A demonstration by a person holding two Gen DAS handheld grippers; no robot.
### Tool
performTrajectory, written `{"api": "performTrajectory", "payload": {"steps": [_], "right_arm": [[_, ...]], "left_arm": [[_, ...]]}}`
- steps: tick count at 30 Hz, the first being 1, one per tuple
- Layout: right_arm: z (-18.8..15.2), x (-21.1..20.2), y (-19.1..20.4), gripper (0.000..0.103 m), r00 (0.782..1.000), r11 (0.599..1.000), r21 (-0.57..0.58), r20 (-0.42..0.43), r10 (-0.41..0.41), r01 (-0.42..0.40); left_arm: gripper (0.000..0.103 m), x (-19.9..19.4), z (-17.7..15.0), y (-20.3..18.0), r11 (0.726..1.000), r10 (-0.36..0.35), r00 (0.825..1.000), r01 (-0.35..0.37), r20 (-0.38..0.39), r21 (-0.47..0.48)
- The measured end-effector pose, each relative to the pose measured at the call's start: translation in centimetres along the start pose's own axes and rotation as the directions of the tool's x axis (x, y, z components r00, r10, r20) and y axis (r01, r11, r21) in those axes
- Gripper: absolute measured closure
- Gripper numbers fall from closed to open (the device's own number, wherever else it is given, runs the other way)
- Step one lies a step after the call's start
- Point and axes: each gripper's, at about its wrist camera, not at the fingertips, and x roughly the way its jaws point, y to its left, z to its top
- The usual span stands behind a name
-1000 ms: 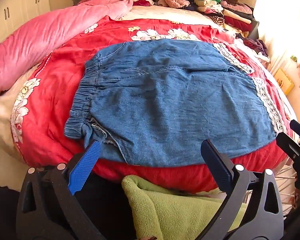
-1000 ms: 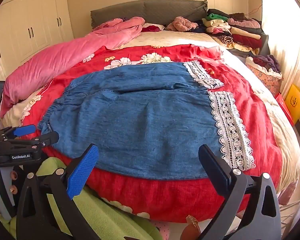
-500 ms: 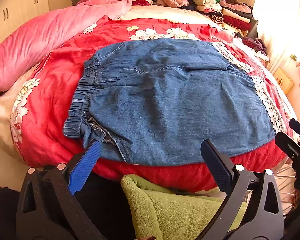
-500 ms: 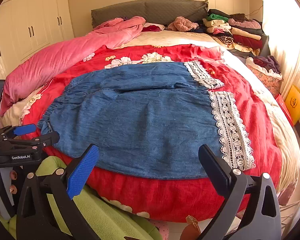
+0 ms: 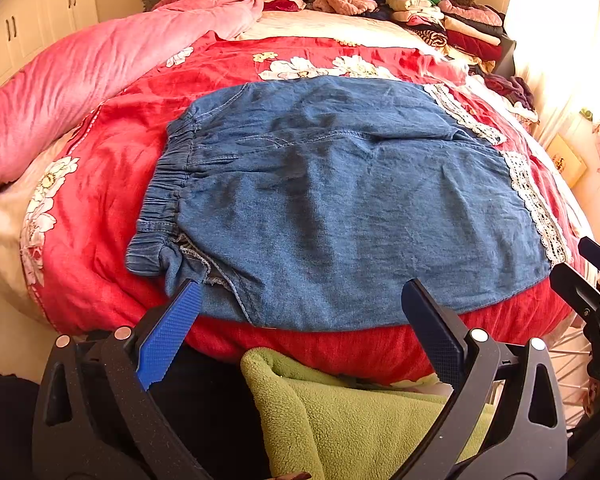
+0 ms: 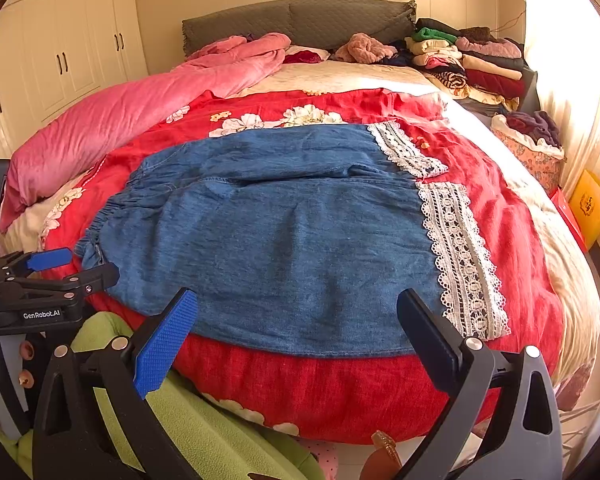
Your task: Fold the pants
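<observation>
The denim pants (image 5: pixel 339 200) lie spread flat on the red floral bedspread (image 5: pixel 100 184), waistband (image 5: pixel 168 188) toward my left side and the lace-trimmed cuffs (image 6: pixel 459 256) toward my right, so each end sits in front of the tool meant to take it. My left gripper (image 5: pixel 300 312) hovers at the near edge of the bed just by the waistband corner, jaws wide apart and holding nothing; the blue pad (image 5: pixel 168 336) sits close to the bunched elastic but I cannot tell whether it touches. My right gripper (image 6: pixel 296 320) waits near the hem below the near cuff, jaws likewise spread and empty. The pants look laid out with one leg behind the other, so I judge folding has not properly begun. I'd expect the next step to be pinching the near edge at both ends and carrying it over. The pink quilt (image 6: pixel 120 120) and the stacked clothes (image 6: pixel 467 60) are well apart, leaving room to fold.
</observation>
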Motion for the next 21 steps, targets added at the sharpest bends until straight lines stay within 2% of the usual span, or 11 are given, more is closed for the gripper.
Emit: {"api": "performTrajectory", "payload": {"steps": [21], "right_arm": [[-0.2, 0.28, 0.2, 0.004, 1.0, 1.0, -0.013, -0.002, -0.002, 0.002]], "left_arm": [[0.009, -0.08, -0.09, -0.24, 1.0, -0.003, 1.0, 0.003, -0.004, 0.005]]}}
